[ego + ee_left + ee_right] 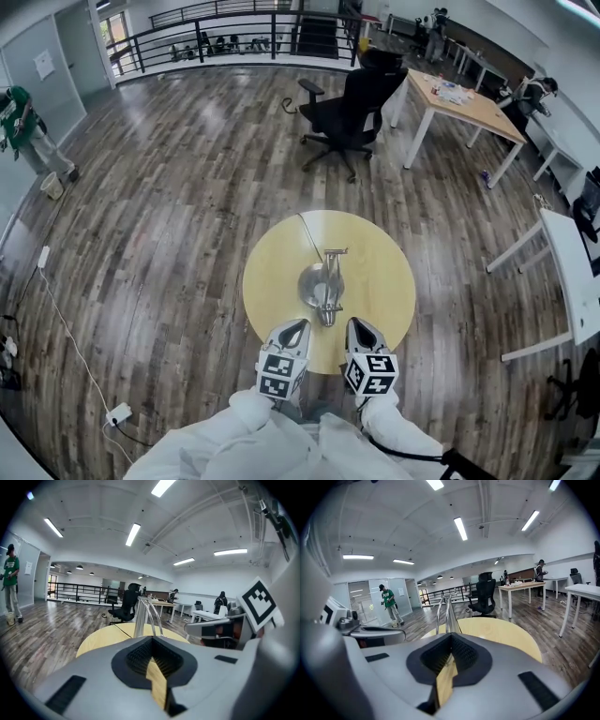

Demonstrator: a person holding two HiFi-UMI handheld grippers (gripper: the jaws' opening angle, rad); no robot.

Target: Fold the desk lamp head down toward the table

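Two empty units, left gripper (293, 325) and right gripper (358, 325), jaws together, sit at the 6 o'clock edge of the worktop (267, 258); the desk lamp (324, 284) stands mid-worktop, so in my judgement the jaws must part before taking its head.

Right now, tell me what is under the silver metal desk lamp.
The silver metal desk lamp stands on the round pale wooden table. Only bare tabletop shows around it. Its round base covers the wood directly beneath.

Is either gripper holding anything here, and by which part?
Nothing is held: left gripper and right gripper are both shut and empty; the lamp stands beyond them.
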